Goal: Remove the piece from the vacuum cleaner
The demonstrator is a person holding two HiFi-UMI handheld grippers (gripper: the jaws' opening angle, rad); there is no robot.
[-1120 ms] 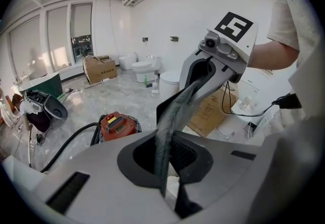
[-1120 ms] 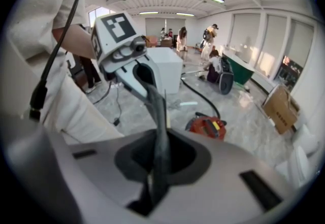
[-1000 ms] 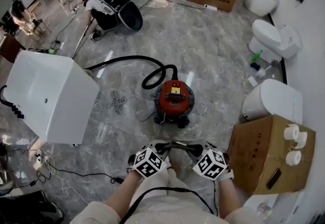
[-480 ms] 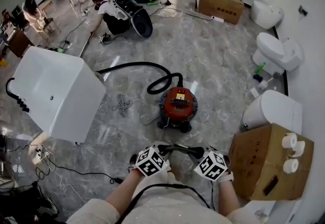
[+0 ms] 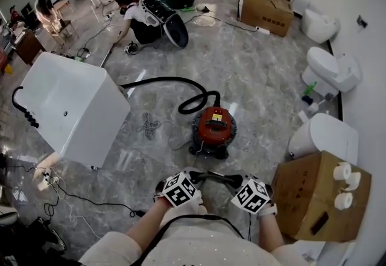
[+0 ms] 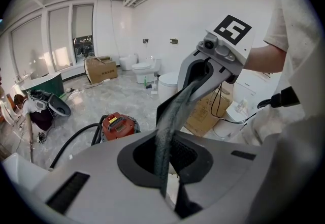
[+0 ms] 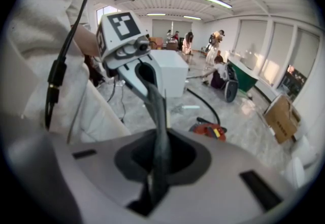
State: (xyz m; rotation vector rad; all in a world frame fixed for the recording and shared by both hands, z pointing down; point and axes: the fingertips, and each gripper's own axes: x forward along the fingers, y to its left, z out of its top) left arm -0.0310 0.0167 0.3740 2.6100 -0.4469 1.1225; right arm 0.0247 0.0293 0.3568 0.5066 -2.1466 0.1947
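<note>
1. Vacuum cleaner [image 5: 213,129]: round canister with a red lid, a yellow label and a black base, upright on the marble floor.
2. Black hose [image 5: 172,82]: curls away from the canister's left side.
3. Left gripper [image 5: 202,175] and right gripper [image 5: 232,180]: nearer the person, apart from the canister, jaws closed on nothing.

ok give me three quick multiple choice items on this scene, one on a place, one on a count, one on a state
1. Where does the red vacuum cleaner stand?
A. on the floor, ahead of the person
B. on a shelf
C. in the person's lap

2. How many paper rolls lie on the near cardboard box?
A. one
B. three
C. five

3. How do the left gripper and right gripper stand?
A. both open and empty
B. only the left shut
C. both shut on the dark piece

Answers: 1 A, the head view shows it on the marble floor; 2 B, three white rolls sit along the box's right side; 3 C, each gripper view shows the piece clamped between its jaws.
</note>
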